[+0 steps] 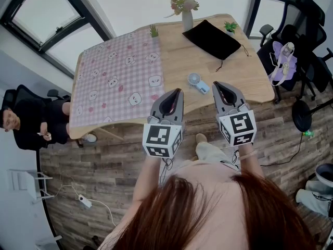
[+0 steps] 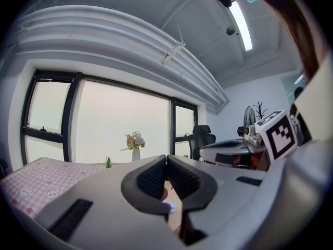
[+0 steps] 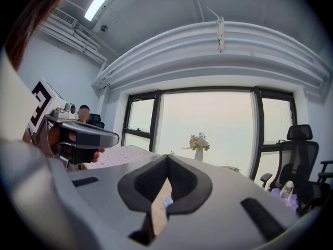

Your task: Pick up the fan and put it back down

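Both tools are held side by side at the near edge of the table (image 1: pixel 250 77), tips pointing across it. The left tool (image 1: pixel 178 91) has its jaws pressed together with nothing between them. The right tool (image 1: pixel 215 84) is likewise closed tight and empty. The fan (image 1: pixel 196 82) lies on bare wood just ahead of the tips, between the two tools and apart from both. Ahead of the left tool spreads a pink checked cloth (image 1: pixel 117 79). Farther ahead of the right tool are a black pouch (image 1: pixel 212 38) and a vase (image 1: pixel 187 19).
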